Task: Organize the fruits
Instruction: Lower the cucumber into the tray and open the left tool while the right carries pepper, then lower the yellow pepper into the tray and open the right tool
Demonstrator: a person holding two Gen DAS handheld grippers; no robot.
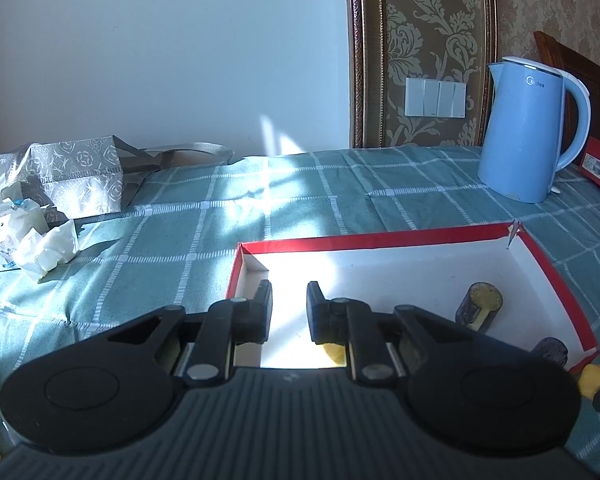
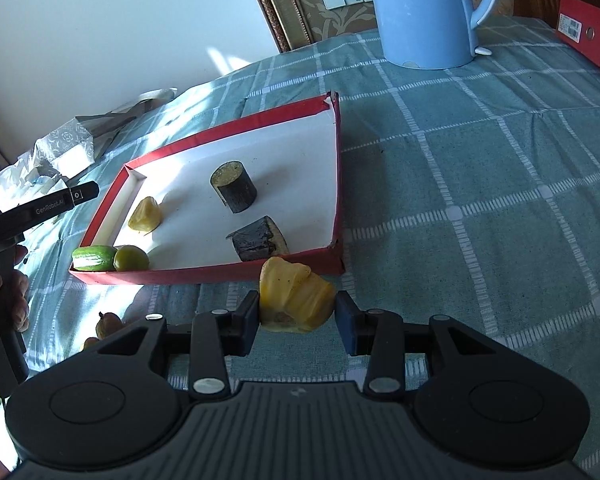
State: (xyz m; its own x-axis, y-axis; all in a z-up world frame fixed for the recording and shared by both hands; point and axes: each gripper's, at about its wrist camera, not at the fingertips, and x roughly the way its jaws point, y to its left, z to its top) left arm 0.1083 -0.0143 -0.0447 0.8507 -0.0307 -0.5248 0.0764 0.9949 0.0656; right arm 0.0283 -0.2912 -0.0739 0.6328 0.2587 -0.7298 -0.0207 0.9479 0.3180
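While the left fingers (image 1: 289, 312) sit closed and empty, the right fingers (image 2: 296, 318) pinch a wrinkled yellow fruit chunk (image 2: 296, 298).

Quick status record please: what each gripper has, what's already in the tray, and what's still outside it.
right gripper: shut on yellow fruit piece, just outside the tray's near wall
left gripper: shut, nothing between its fingers, over the tray's left end
tray: red rim, white inside, on checked cloth
in tray: two dark cane chunks, small yellow piece, cucumber piece, green fruit
outside tray: brownish fruit on cloth, near left
behind tray: blue kettle
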